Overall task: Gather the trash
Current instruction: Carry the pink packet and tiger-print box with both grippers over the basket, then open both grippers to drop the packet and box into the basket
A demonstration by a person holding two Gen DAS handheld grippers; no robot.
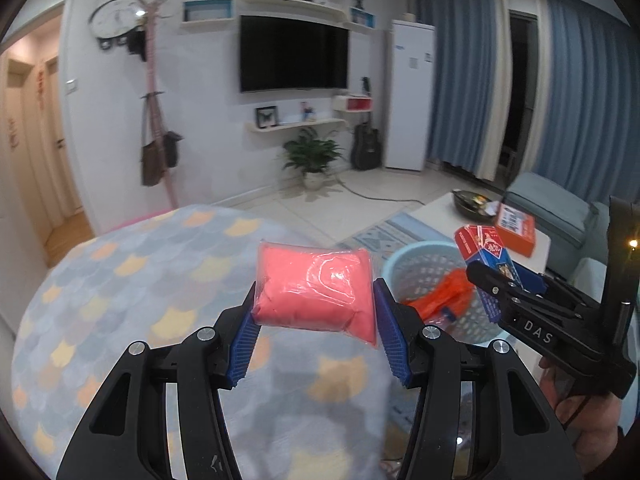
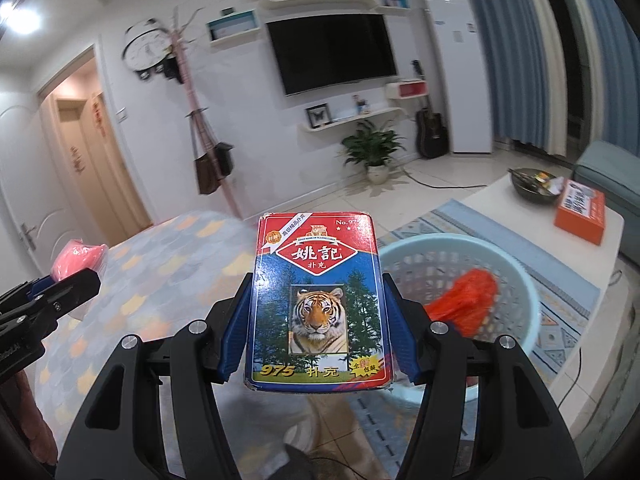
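a pink packet [image 1: 316, 288] is squeezed in the left tool [image 1: 316, 316], above a cat-print blanket [image 1: 120, 292]. a card box [image 2: 318, 304] is squeezed in the right tool [image 2: 318, 320]. both should be carried over the blue basket [image 2: 516, 272] before being let go. an orange bag [image 2: 468, 300] is already inside. beyond are a rug [image 2: 440, 220] and a white table [image 2: 504, 200].

Home living room: wall television [image 1: 293, 53], sofa [image 1: 560, 216].
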